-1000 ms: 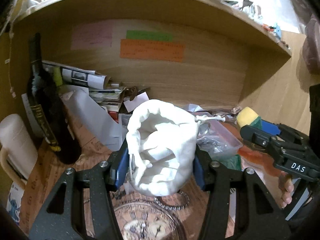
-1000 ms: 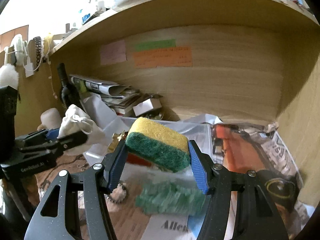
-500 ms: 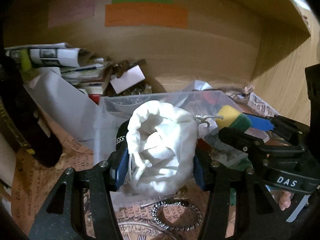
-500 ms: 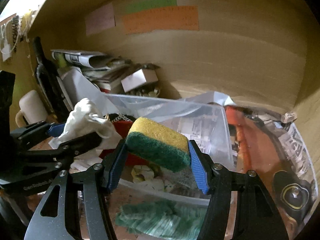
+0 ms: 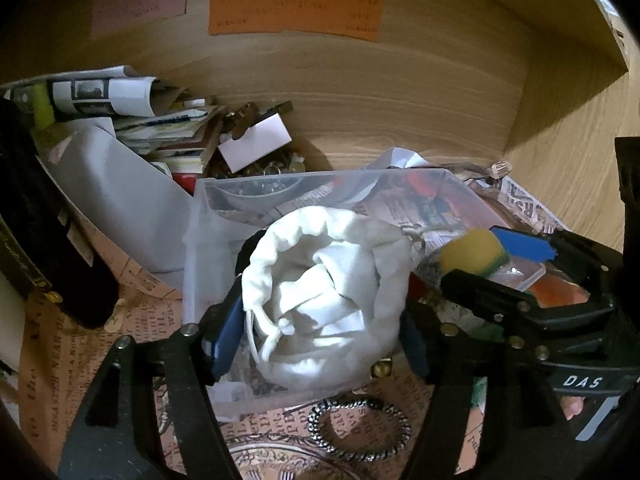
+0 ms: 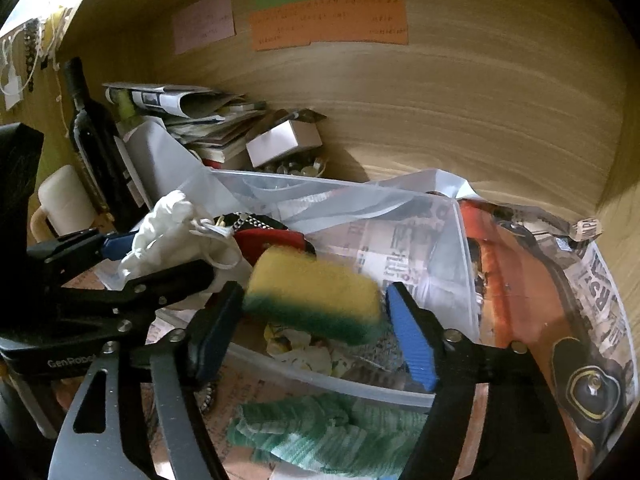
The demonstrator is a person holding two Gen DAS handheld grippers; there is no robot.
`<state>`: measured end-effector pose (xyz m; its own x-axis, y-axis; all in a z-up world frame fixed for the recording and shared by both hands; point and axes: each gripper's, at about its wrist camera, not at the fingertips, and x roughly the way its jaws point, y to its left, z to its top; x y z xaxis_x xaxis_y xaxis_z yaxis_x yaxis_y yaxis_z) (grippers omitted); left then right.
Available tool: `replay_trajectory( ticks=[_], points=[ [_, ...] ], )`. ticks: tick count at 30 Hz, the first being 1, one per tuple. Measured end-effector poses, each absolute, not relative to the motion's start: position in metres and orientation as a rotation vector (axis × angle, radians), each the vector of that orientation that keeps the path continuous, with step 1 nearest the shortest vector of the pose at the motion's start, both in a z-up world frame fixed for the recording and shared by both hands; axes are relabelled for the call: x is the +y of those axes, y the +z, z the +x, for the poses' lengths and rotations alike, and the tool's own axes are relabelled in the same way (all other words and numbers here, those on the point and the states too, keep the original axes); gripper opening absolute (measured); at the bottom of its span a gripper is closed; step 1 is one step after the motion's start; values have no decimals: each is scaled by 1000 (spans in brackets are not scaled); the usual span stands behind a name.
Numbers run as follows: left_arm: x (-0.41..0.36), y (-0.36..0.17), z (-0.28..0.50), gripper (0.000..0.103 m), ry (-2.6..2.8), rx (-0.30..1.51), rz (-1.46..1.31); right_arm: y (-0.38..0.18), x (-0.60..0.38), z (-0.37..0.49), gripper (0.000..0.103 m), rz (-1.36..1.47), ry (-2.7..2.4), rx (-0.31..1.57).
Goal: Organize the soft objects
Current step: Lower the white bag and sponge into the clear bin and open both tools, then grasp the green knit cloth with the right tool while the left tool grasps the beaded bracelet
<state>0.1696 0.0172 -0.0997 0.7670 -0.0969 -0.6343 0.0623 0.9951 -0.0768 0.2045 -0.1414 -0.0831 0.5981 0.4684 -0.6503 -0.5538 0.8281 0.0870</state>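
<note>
The pouch sat between the left gripper's fingers, over the near-left part of the bin; the sponge lay between the right gripper's fingers, over the bin's near rim; a cloth lay below the right gripper, before the bin; a bracelet lay under the left gripper; a bottle stood far left; papers lay behind the bin.

White pouch; yellow-and-green sponge
</note>
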Motion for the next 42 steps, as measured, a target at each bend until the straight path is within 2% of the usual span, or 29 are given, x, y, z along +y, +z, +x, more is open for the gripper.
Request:
replay_trajectory(
  ticks=[3, 9, 10, 12, 18, 23, 29, 32, 34, 38, 40, 42],
  points=[
    [20, -95, 163, 77, -97, 674, -62, -78, -144, 199, 73, -122, 601, 699],
    [21, -76, 141, 78, -91, 611, -60, -59, -152, 182, 74, -119, 598, 631],
    [21, -71, 135, 80, -89, 593, -57, -55, -155, 178, 74, -117, 596, 616],
    [22, -64, 125, 85, -84, 563, -53, -49, -160, 171, 83, -114, 593, 589],
    [22, -59, 98, 100, -72, 524, -23, -42, -175, 152, 86, -106, 586, 556],
    [23, -77, 89, 100, -60, 574, -10, -57, -184, 146, 91, -95, 570, 597],
    [28, -110, 89, 100, -39, 657, -15, -87, -190, 149, 92, -103, 555, 687],
    [31, -124, 91, 91, -43, 701, -24, -103, -190, 154, 92, -99, 551, 740],
    [31, -134, 96, 81, -54, 743, -29, -110, -189, 157, 92, -97, 547, 764],
    [30, -147, 105, 71, -74, 791, -42, -117, -188, 160, 92, -94, 540, 788],
    [29, -150, 108, 61, -85, 807, -47, -118, -188, 160, 91, -94, 543, 786],
    [27, -155, 110, 51, -92, 827, -53, -120, -186, 159, 83, -104, 544, 790]
  ],
)
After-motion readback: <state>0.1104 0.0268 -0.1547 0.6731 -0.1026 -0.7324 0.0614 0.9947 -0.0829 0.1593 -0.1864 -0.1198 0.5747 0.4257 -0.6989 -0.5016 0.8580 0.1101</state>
